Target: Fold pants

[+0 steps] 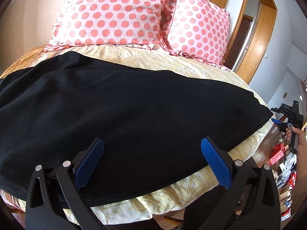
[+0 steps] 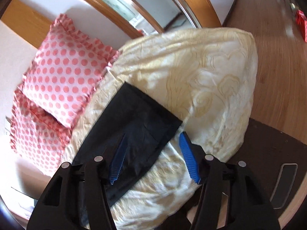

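Note:
Black pants (image 1: 124,115) lie spread flat across the cream bedspread (image 1: 191,65). My left gripper (image 1: 152,143) is open and empty, its blue pads above the near edge of the pants. In the right wrist view the narrow end of the pants (image 2: 134,126) lies on the bed. My right gripper (image 2: 152,136) is open and empty, hovering over that end's near corner. The right gripper also shows in the left wrist view (image 1: 276,117), just off the right end of the pants.
Two pink polka-dot pillows (image 1: 115,13) (image 2: 61,76) stand at the head of the bed. Wooden floor (image 2: 278,57) and a dark mat (image 2: 268,143) lie beside the bed. Boxes and clutter (image 1: 284,164) sit on the floor at right.

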`<action>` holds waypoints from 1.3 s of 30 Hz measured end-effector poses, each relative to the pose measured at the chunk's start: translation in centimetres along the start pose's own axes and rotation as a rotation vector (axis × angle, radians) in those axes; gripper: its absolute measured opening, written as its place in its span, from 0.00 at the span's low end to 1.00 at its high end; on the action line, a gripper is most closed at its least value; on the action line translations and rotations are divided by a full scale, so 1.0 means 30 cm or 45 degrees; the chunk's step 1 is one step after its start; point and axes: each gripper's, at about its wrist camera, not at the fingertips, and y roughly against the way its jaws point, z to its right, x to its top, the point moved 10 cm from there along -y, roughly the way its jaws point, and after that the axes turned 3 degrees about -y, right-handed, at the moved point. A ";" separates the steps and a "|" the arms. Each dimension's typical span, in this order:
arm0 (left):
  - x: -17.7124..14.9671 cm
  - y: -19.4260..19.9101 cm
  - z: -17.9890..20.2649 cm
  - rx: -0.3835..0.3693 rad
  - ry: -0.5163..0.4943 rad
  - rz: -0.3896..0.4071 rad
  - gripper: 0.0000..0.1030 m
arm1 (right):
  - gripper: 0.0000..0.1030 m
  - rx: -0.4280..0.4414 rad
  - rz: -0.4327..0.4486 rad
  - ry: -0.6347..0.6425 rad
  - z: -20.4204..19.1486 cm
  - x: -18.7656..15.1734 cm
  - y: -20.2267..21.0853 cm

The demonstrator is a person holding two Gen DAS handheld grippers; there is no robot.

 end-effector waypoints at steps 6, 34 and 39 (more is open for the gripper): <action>-0.001 -0.001 -0.002 0.001 -0.002 0.002 0.98 | 0.55 0.151 -0.004 -0.160 0.005 0.027 -0.023; 0.034 0.146 -0.047 -0.177 0.244 0.123 0.98 | 0.15 0.962 -0.326 0.432 -0.990 -0.480 0.002; 0.037 0.235 -0.127 -0.108 0.304 0.197 0.98 | 0.15 1.013 -0.714 0.672 -1.187 -0.998 -0.122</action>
